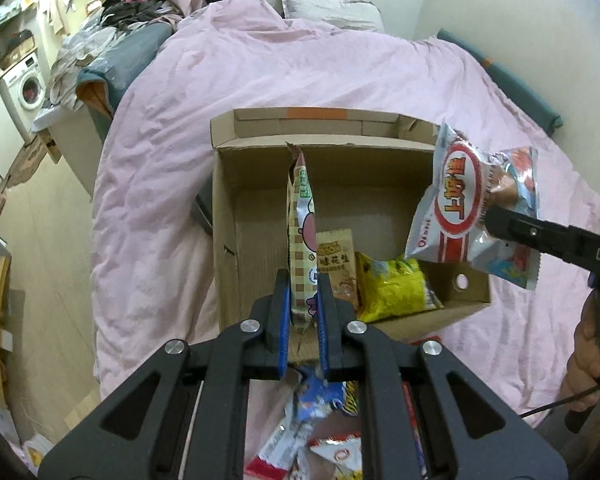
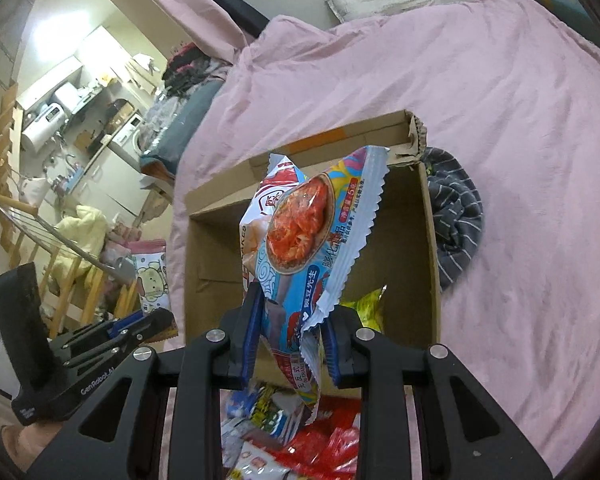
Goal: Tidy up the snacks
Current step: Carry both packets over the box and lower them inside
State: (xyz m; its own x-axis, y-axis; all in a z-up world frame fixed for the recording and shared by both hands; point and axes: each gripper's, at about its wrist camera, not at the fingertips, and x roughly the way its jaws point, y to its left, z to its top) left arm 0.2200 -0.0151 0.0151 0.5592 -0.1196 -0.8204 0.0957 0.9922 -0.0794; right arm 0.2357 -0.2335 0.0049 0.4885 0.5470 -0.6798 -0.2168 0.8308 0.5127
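An open cardboard box (image 1: 260,208) lies on the pink bed, also in the right wrist view (image 2: 204,256). Inside it lie a yellow snack bag (image 1: 392,288) and a brown peanut packet (image 1: 336,256). My left gripper (image 1: 303,292) is shut on a tall cream checkered packet (image 1: 300,220), held upright over the box. My right gripper (image 2: 290,320) is shut on a white, red and blue crisp bag (image 2: 308,224), held above the box's right side; the same bag shows in the left wrist view (image 1: 472,204). Loose snack packets (image 2: 300,440) lie in a pile below both grippers.
A pink duvet (image 1: 300,72) covers the bed. A dark striped garment (image 2: 456,220) lies right of the box. A pillow (image 1: 332,8) is at the head. Clothes, a washing machine (image 1: 26,88) and furniture stand to the left beyond the bed edge.
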